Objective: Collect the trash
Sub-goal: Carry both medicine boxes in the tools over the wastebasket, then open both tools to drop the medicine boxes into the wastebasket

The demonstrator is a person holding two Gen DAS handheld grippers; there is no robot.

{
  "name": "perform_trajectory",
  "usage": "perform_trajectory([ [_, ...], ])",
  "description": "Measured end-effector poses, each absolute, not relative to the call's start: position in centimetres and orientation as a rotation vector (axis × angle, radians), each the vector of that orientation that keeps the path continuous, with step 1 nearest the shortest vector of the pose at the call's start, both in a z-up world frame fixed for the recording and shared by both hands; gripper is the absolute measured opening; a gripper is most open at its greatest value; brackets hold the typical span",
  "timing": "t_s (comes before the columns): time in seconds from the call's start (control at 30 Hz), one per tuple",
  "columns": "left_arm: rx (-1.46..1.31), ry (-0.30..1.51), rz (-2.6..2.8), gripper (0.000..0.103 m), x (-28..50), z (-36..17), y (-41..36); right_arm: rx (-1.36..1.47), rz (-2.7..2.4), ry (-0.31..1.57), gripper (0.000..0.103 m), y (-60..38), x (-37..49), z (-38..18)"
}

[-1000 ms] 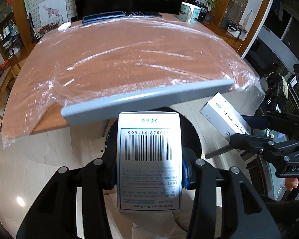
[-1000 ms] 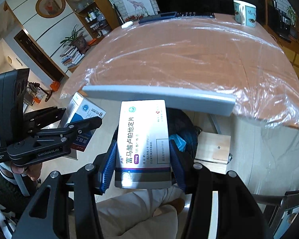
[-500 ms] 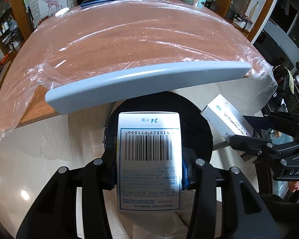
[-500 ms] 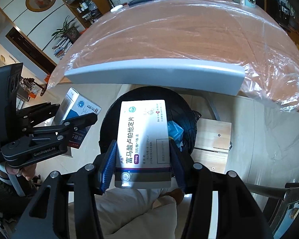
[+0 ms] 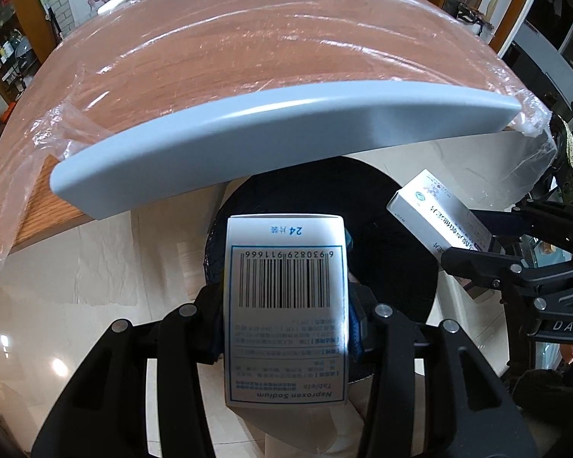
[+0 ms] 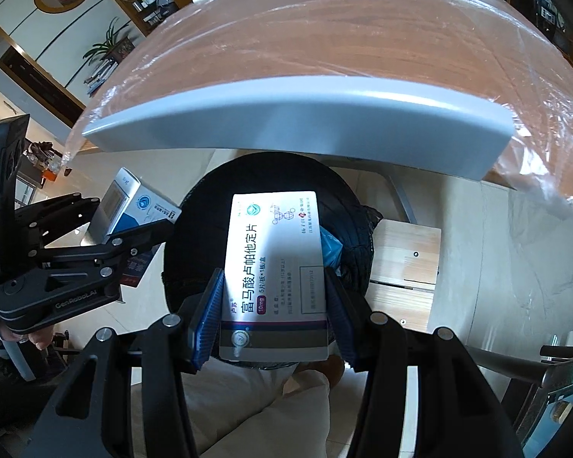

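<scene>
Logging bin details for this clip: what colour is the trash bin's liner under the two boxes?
Black. The trash bin's liner shows best in the right wrist view.

Boxes [image 5: 286, 305] above bin [image 5: 393, 229] (table [image 5: 248, 57] behind)

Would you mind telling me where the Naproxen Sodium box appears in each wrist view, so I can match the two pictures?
Left wrist view: the Naproxen Sodium box fills the lower centre, barcode up, clamped in the left gripper.
Right wrist view: it sits at the left edge, seen from the side, in the same gripper.
Shared landmark: the black bin on the floor under both boxes.
</scene>
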State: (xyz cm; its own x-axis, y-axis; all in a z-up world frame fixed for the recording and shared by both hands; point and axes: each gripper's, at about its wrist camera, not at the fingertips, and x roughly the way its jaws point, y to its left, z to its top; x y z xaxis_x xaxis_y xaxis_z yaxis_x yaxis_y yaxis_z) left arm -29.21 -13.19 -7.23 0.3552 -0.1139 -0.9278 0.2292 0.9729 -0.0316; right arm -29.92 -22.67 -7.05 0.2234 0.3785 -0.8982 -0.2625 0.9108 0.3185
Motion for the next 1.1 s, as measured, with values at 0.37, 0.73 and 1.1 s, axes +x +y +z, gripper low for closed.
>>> perform_trajectory([
  [0.37, 0.13, 1.217, -0.214, 0.047, -28.1, -9.0, -12.9, 0.09, 0.428, 1.3, 0.051, -21.9, -28.9, -8.5],
  [0.73, 0.14, 1.237, -0.222, 0.047, -27.0, -10.1, -13.2, 0.085, 0.416, 1.326, 0.051, -21.3, -28.5, -9.4],
  [1.1, 0.145, 1.242, -0.251, 0.07, -25.7, -10.3, -13.3, 0.102, 0.393, 1.304, 0.069, -22.1, -28.7, -7.8],
])
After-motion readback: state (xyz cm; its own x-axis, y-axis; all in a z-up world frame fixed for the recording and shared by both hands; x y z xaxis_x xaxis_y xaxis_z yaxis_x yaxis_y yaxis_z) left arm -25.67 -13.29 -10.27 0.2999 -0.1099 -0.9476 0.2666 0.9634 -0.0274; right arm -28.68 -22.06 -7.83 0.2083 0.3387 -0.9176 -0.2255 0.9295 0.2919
